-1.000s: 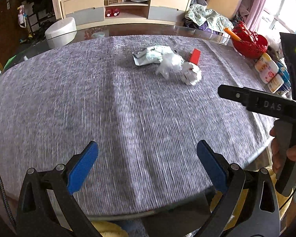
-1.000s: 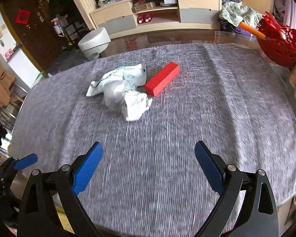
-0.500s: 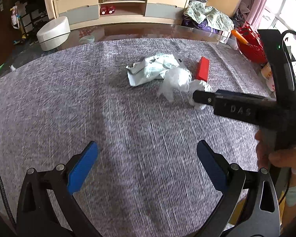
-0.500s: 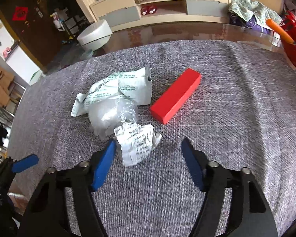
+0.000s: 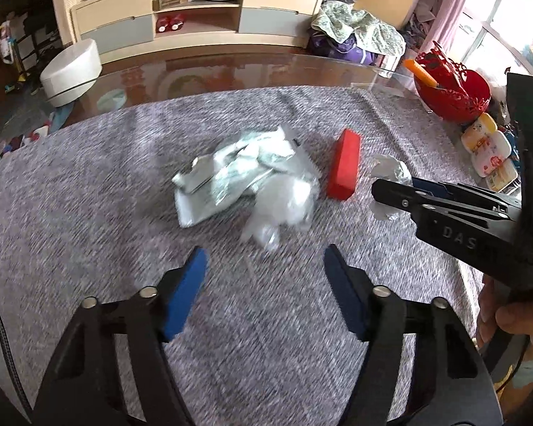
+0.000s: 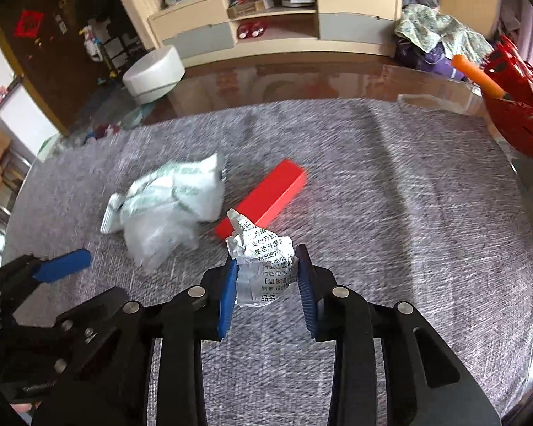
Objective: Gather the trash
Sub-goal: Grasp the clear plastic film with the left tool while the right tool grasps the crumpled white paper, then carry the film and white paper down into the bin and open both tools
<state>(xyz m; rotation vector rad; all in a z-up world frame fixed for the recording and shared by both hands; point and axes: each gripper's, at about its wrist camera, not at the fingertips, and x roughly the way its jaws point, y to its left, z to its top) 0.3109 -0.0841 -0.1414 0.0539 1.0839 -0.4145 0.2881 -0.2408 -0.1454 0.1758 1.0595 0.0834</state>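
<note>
Pinching a crumpled printed paper wad (image 6: 261, 266) between both blue pads of the right gripper (image 6: 266, 284), jaws closed in snug on either side of it, wad poking up and forward past the tips. Just ahead of those jaws, a red rectangular block (image 6: 266, 198) lying flat on the grey woven tablecloth (image 6: 408, 248), running diagonally away to the right. Ahead and left of the jaws, a white-and-green crinkled wrapper (image 6: 174, 191) with a clear plastic bag (image 6: 160, 234) bunched against its near side, touching it. Far right of the jaws, a red openwork basket (image 6: 518, 106) with an orange handle sticking out.

Over on the left gripper (image 5: 264, 284): jaws spread wide, nothing between them, hanging over bare cloth. Straight ahead of the gap, the same plastic bag (image 5: 284, 206), wrapper (image 5: 231, 174) right behind it and a bit left. Ahead and right, the red block (image 5: 344, 168), and just right of that the paper wad (image 5: 389, 170) clamped at the tip of the right gripper (image 5: 391, 191), coming in from the right side. Small yellow-and-white packs (image 5: 490, 152) at the table's right edge, near the basket (image 5: 451, 92). Pretty motion-blurred overall, so wrapper print not readable.
</note>
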